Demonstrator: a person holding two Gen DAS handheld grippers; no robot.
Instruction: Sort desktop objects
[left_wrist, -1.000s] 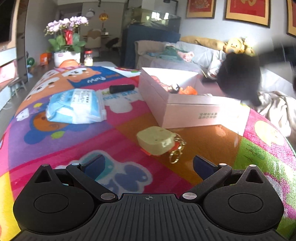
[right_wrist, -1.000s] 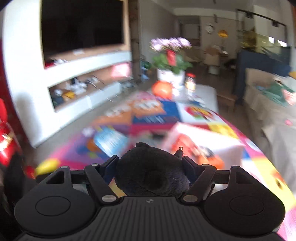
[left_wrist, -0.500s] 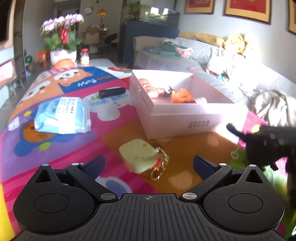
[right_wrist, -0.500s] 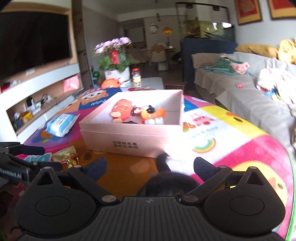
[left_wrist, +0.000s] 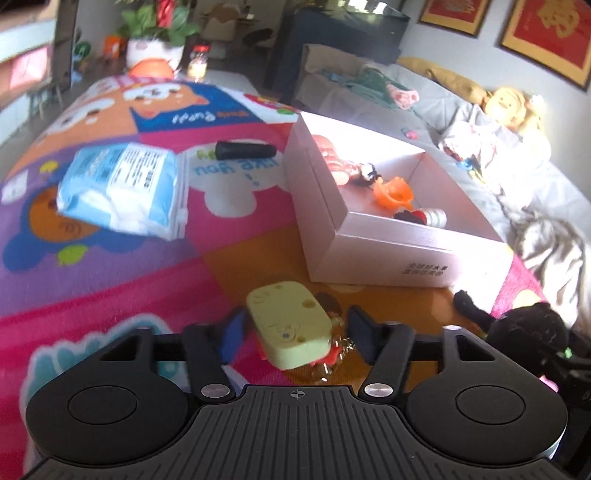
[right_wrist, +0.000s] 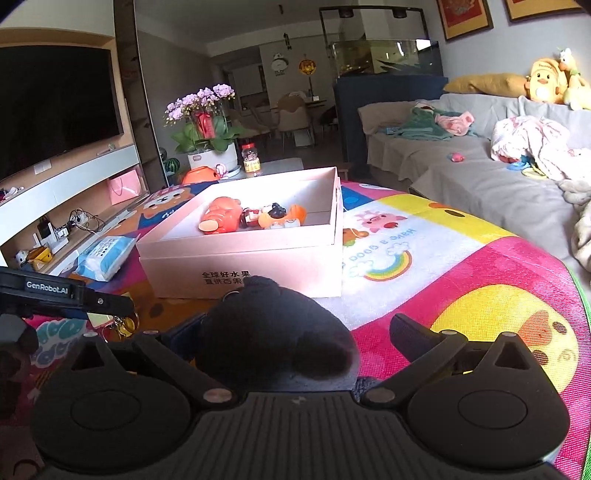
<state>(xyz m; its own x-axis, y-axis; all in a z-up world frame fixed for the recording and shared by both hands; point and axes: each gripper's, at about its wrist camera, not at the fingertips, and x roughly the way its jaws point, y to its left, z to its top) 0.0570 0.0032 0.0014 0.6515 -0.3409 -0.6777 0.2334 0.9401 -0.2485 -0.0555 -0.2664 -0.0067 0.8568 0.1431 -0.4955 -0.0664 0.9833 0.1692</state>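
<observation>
A yellow cheese-shaped case (left_wrist: 291, 321) with a gold keyring lies on the colourful mat (left_wrist: 122, 280), between the fingers of my left gripper (left_wrist: 295, 334). The jaws are closing: the left pad (left_wrist: 232, 332) is at the case's edge, while a narrow gap shows at the right pad. A black plush toy (right_wrist: 273, 332) rests on the mat in front of the pink box (right_wrist: 240, 266), between the fingers of my right gripper (right_wrist: 297, 328). Those jaws are opening, and the right finger (right_wrist: 406, 332) stands clear of the plush. The plush (left_wrist: 528, 328) also shows at the left wrist view's right edge.
The open pink box (left_wrist: 369, 251) holds orange and red toys (right_wrist: 221, 218). A blue wipes pack (left_wrist: 122, 184) and a black cylinder (left_wrist: 245, 150) lie on the mat to the box's left. A grey sofa (right_wrist: 480, 184) with clothes runs along the right. A flower pot (right_wrist: 210, 155) stands beyond.
My left gripper moved up to the yellow case and its jaws narrowed around it. My right gripper came down with the black plush, set it beside the box and spread its jaws.
</observation>
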